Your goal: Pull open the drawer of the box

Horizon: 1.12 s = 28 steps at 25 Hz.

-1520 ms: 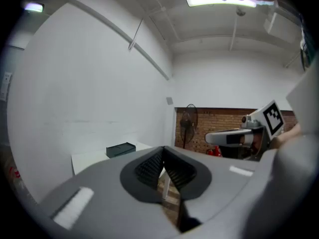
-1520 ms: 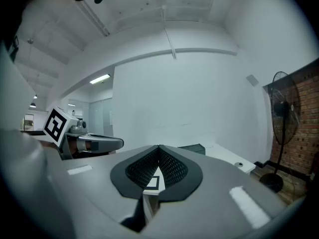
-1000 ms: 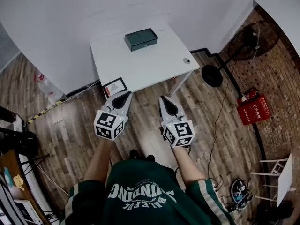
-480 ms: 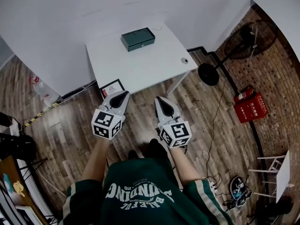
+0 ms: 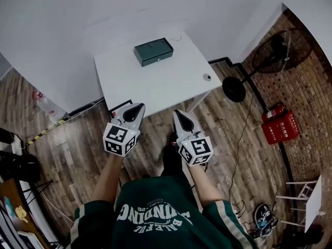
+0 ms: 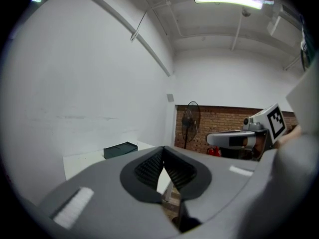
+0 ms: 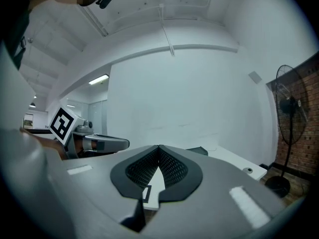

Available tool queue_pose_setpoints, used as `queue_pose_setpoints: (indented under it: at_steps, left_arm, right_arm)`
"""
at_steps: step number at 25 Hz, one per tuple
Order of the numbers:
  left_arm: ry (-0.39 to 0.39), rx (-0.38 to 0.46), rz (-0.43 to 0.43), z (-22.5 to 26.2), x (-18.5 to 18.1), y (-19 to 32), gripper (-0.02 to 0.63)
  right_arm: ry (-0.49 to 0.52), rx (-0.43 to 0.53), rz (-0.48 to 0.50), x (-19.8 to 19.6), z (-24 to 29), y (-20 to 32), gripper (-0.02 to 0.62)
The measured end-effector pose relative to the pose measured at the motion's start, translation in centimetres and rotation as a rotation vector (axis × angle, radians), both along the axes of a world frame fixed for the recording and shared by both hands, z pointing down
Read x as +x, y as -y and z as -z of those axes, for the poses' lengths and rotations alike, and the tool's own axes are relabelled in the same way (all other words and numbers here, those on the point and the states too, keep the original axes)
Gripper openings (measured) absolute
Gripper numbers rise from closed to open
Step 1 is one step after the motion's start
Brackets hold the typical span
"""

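Note:
A dark green box (image 5: 153, 52) lies near the far edge of the white table (image 5: 155, 84); its drawer looks closed. Both grippers hover over the floor at the table's near edge, well short of the box. My left gripper (image 5: 138, 107) is shut and holds nothing. My right gripper (image 5: 179, 113) is also shut and empty. In the left gripper view the fingertips meet (image 6: 163, 148), with the box (image 6: 120, 149) far off to the left. The right gripper view shows the same closed tips (image 7: 158, 147), and the box (image 7: 200, 151) peeks out behind them.
A small round thing (image 5: 207, 77) sits on the table's right side. A standing fan (image 5: 282, 48) with a black base (image 5: 234, 88) is to the right, near red fire extinguishers (image 5: 280, 122). A white wall runs behind the table. A white stool (image 5: 311, 198) stands at the lower right.
The person has stepped slightly closer to the table, and both grippers have edged toward its near edge. Both stay shut; the box has not moved.

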<state>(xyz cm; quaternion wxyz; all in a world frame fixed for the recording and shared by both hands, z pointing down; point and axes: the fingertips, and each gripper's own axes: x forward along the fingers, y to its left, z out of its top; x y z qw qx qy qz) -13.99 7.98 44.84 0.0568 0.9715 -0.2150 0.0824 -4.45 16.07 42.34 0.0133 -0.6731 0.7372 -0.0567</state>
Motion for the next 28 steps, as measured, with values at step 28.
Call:
queue_pose_setpoints:
  at_steps: [28]
  left_arm:
    - [0.039,-0.086,0.358,-1.6,16.6,26.6,0.052]
  right_arm:
    - [0.021,-0.102,0.349,17.8,-2.0,33.3,0.002]
